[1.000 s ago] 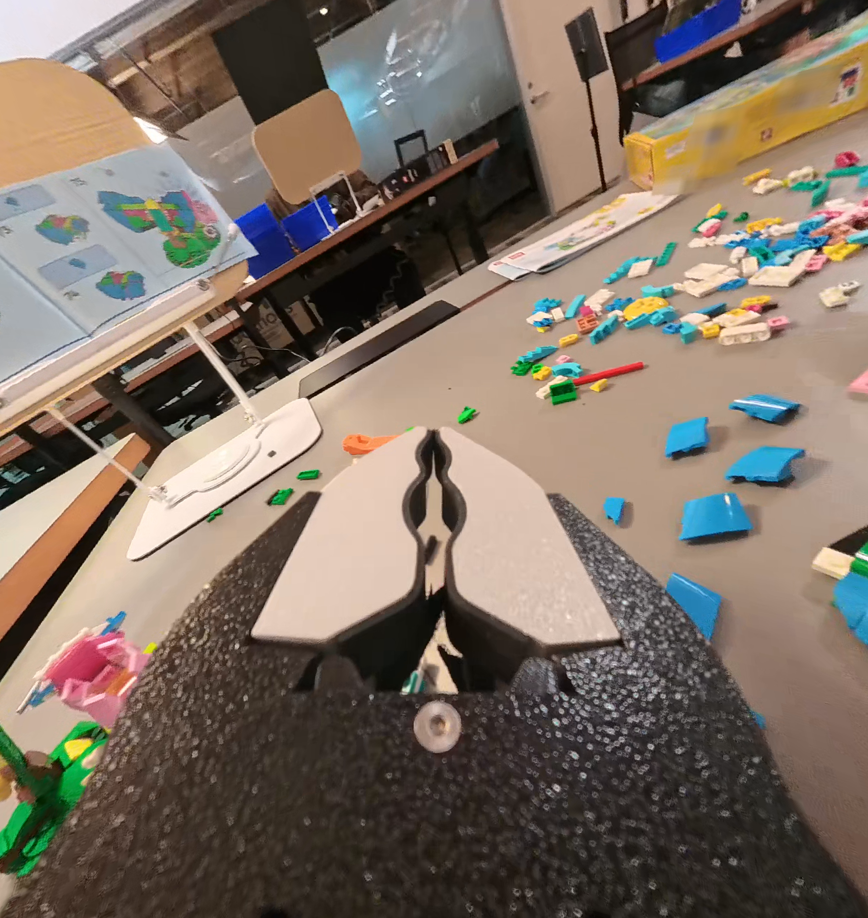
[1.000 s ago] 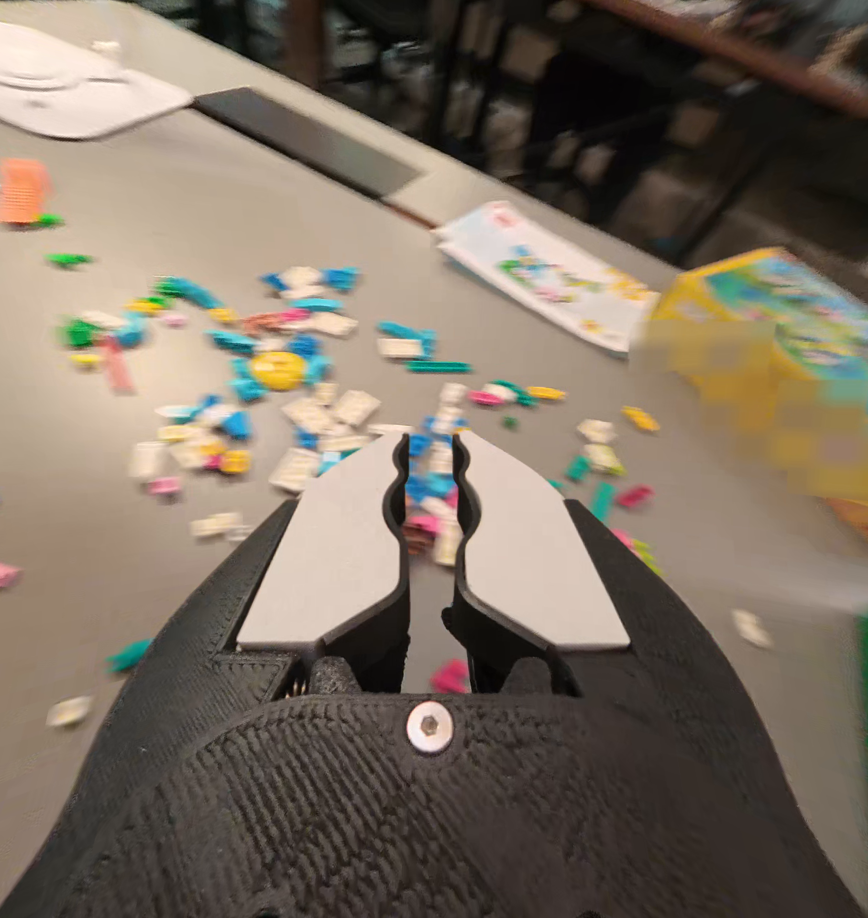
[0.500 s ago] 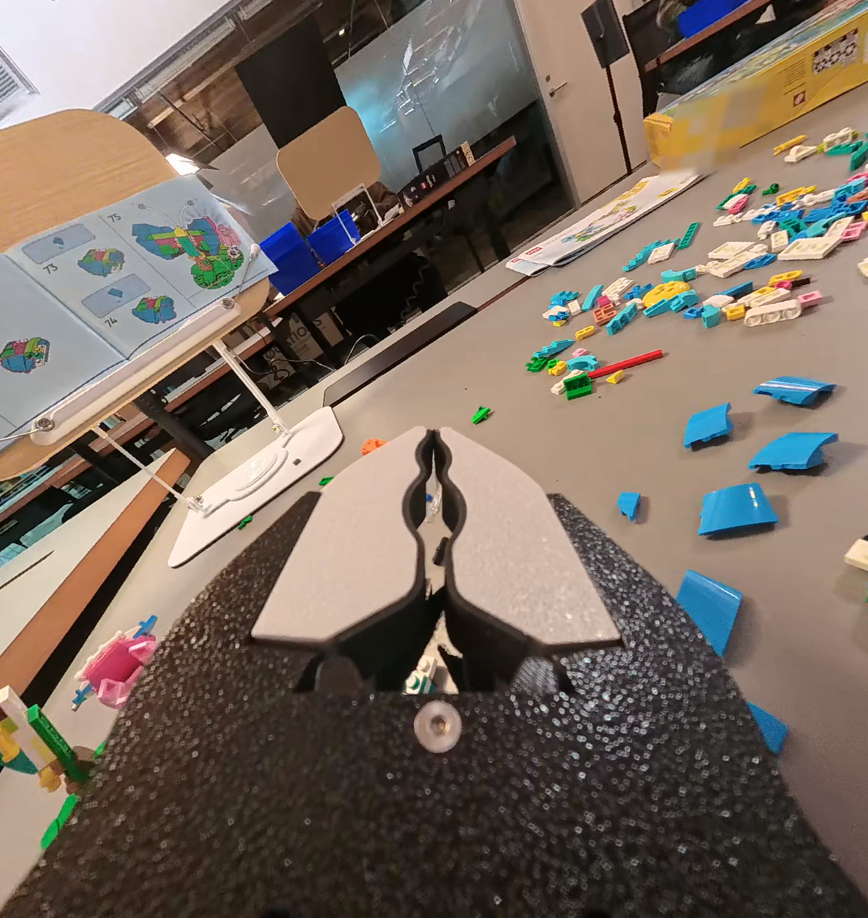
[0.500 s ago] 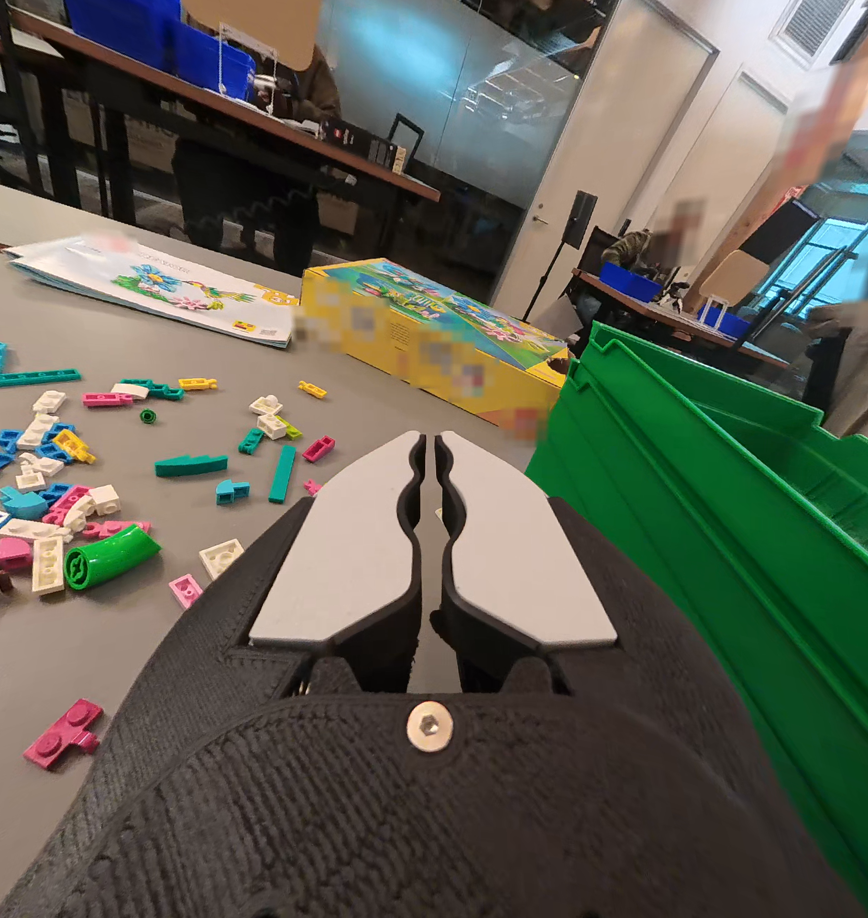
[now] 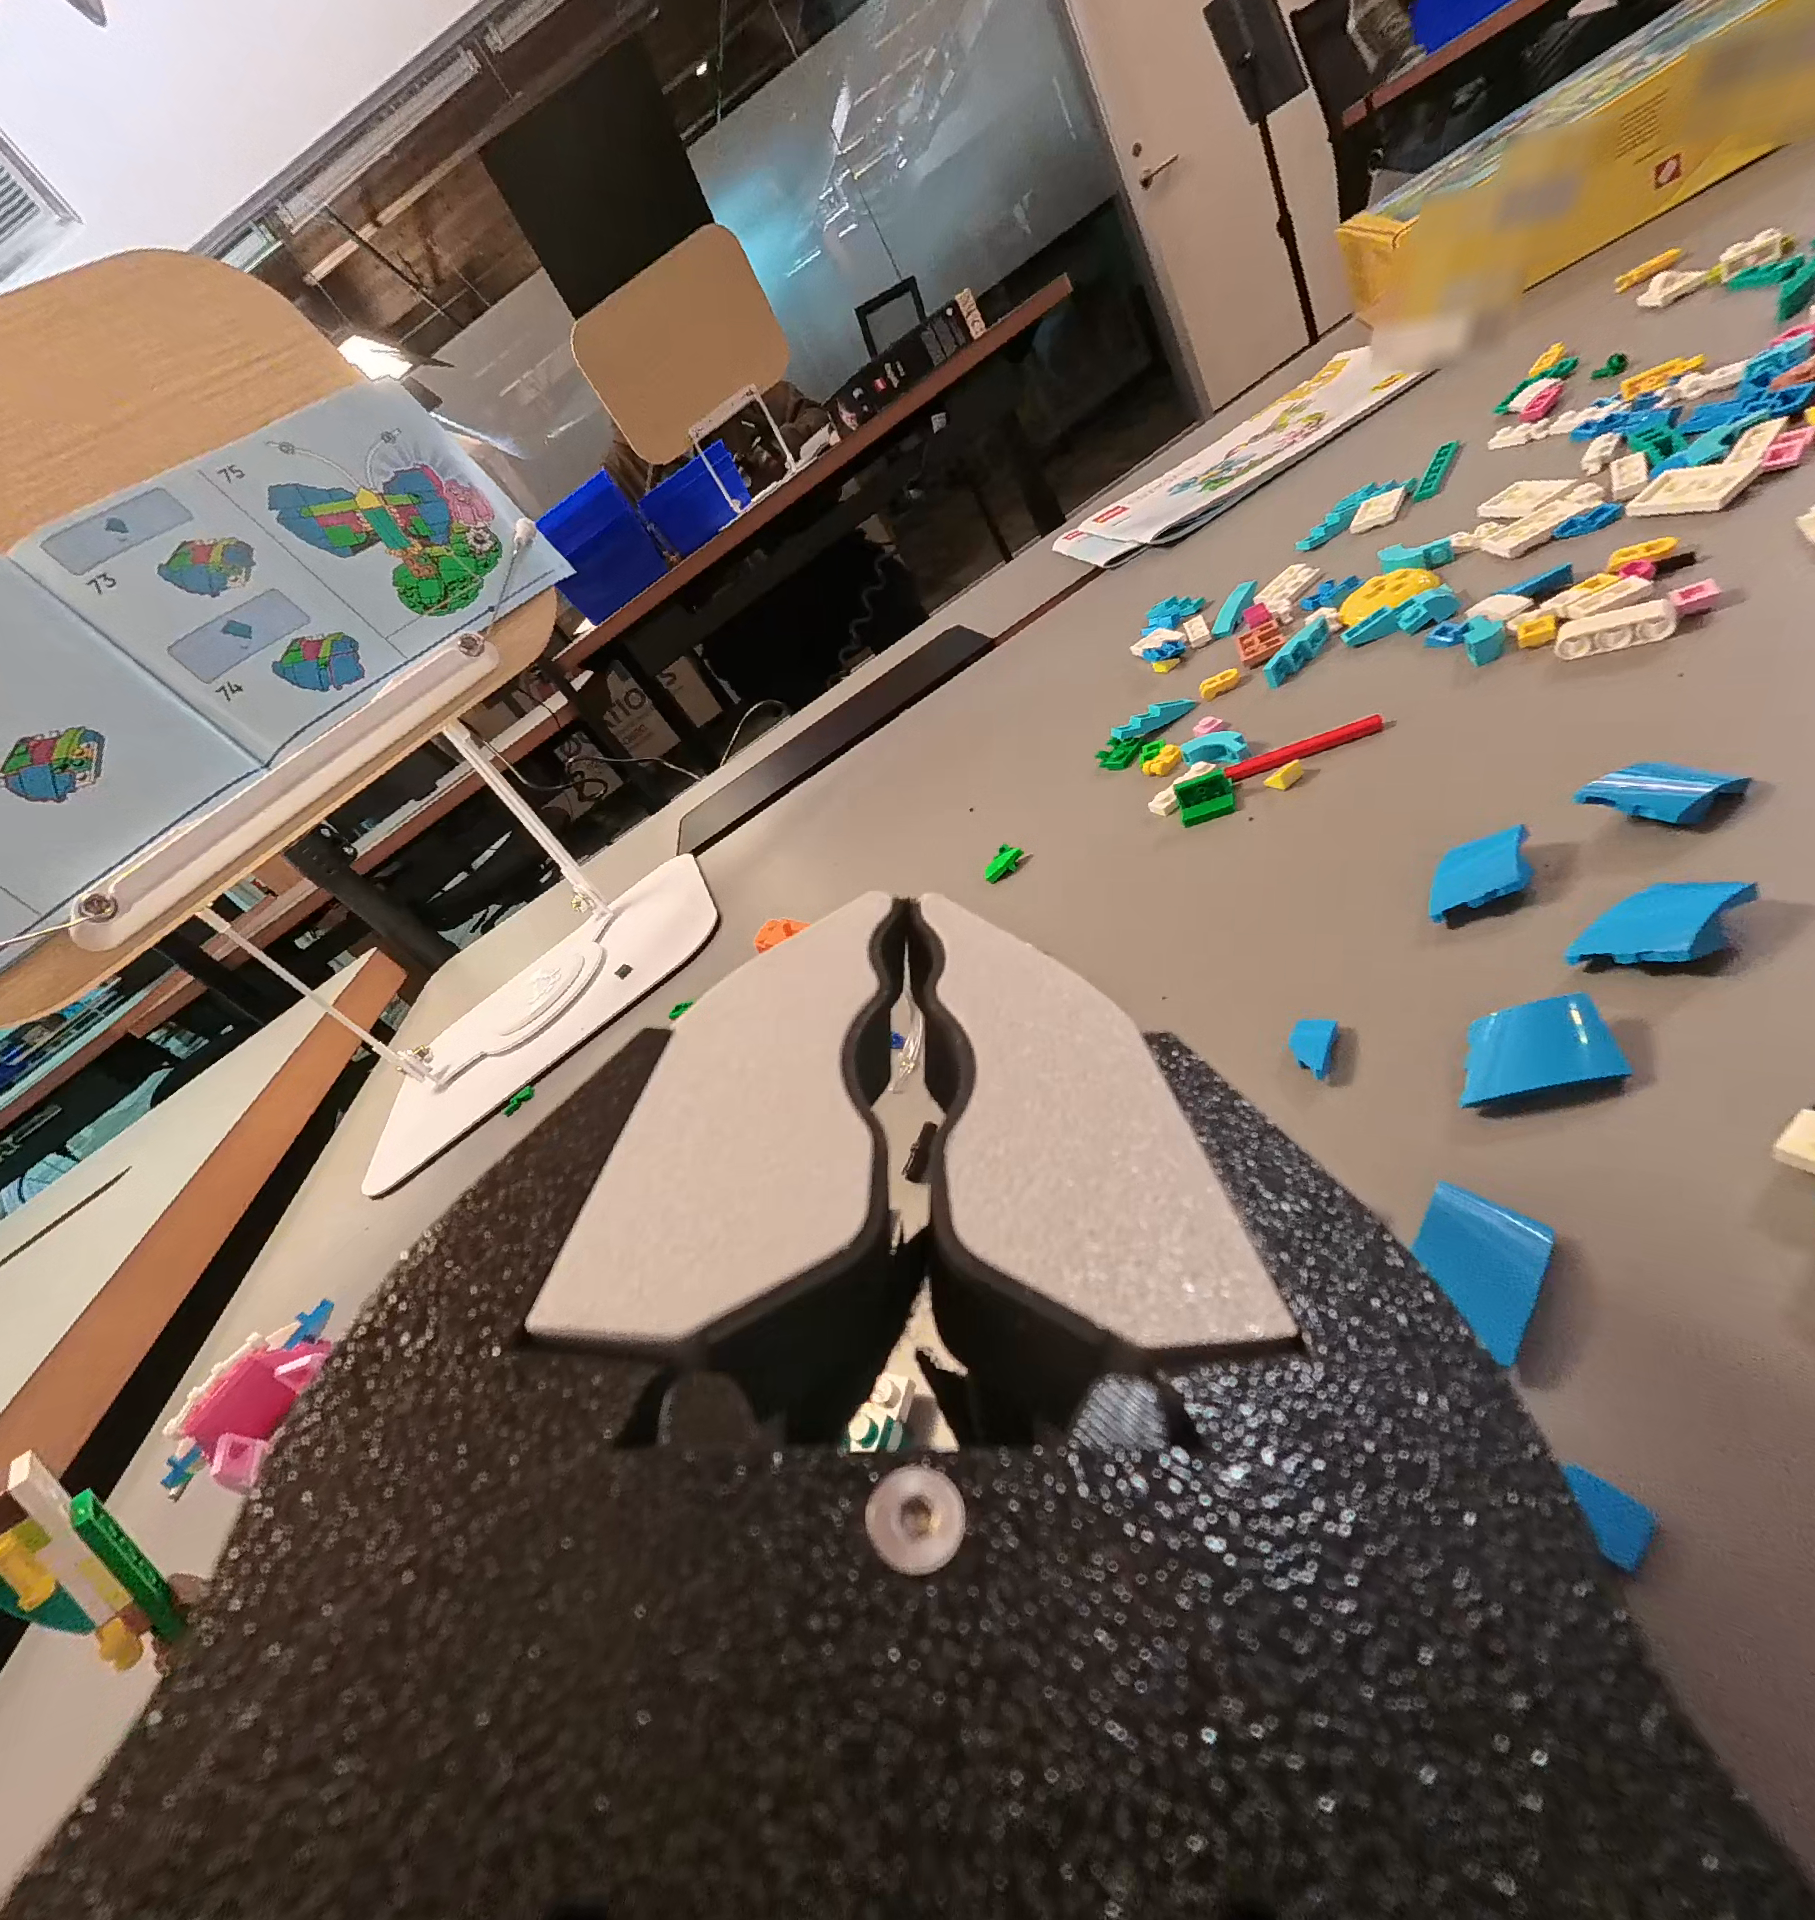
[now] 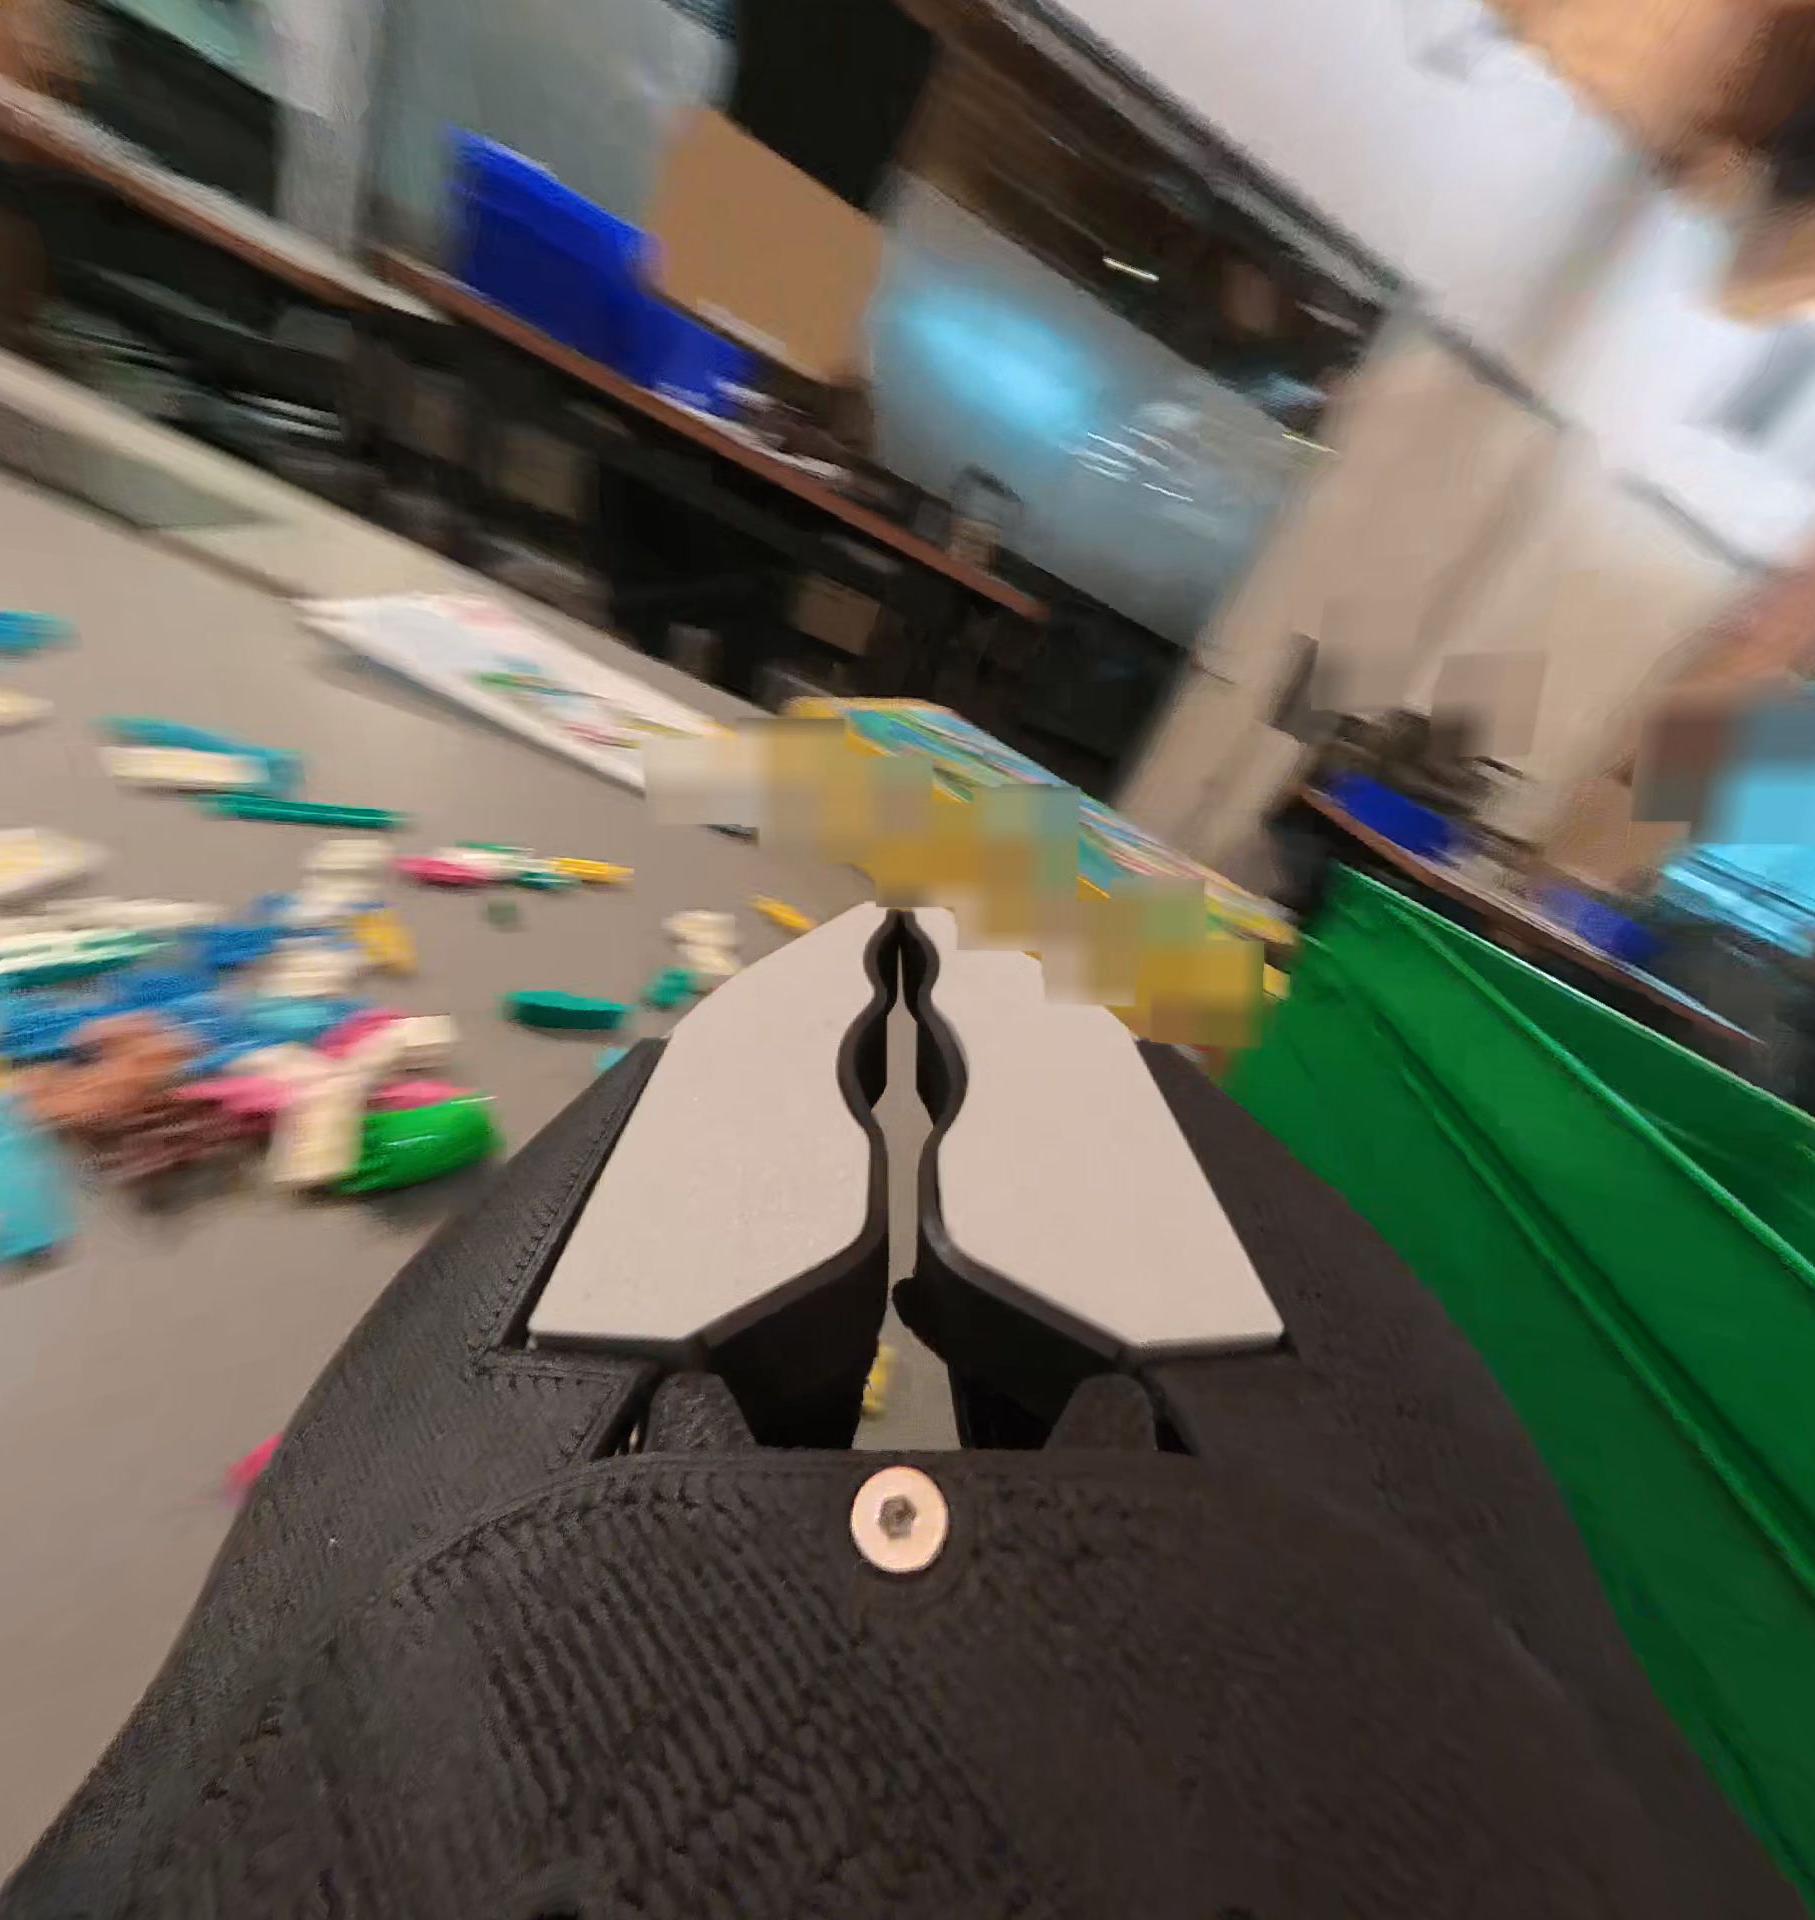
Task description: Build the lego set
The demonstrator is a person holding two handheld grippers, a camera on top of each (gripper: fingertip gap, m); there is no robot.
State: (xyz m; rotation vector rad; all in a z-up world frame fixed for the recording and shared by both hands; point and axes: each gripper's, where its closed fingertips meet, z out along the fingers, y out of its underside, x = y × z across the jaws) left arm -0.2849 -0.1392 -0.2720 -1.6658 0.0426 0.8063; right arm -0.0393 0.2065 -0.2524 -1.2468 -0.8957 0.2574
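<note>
My left gripper (image 5: 905,920) is shut on a small lego assembly: a clear thin part (image 5: 909,1039) shows in the gap and white and teal bricks (image 5: 882,1413) show below the fingers. It hangs above the grey table (image 5: 1090,935). Several blue curved panels (image 5: 1537,1049) lie to its right, and a pile of loose bricks (image 5: 1505,582) lies farther off. An open instruction booklet (image 5: 207,603) rests on a stand at the left. My right gripper (image 6: 898,930) is shut and looks empty; its view is blurred by motion, with loose bricks (image 6: 155,997) at the left.
A pink flower build (image 5: 248,1403) and a green and yellow build (image 5: 61,1579) stand at the near left edge. The yellow set box (image 5: 1609,166) and a second booklet (image 5: 1246,457) lie at the back. Green bins (image 6: 1609,1195) stand close on the right gripper's right. The tips of one gripper are about 45 cm away from the tips of the other.
The right gripper closed from slightly open, swung right from the brick pile toward the green bins, and is now tilting in fast motion. The left gripper lifted and tilted a little, staying shut on its piece.
</note>
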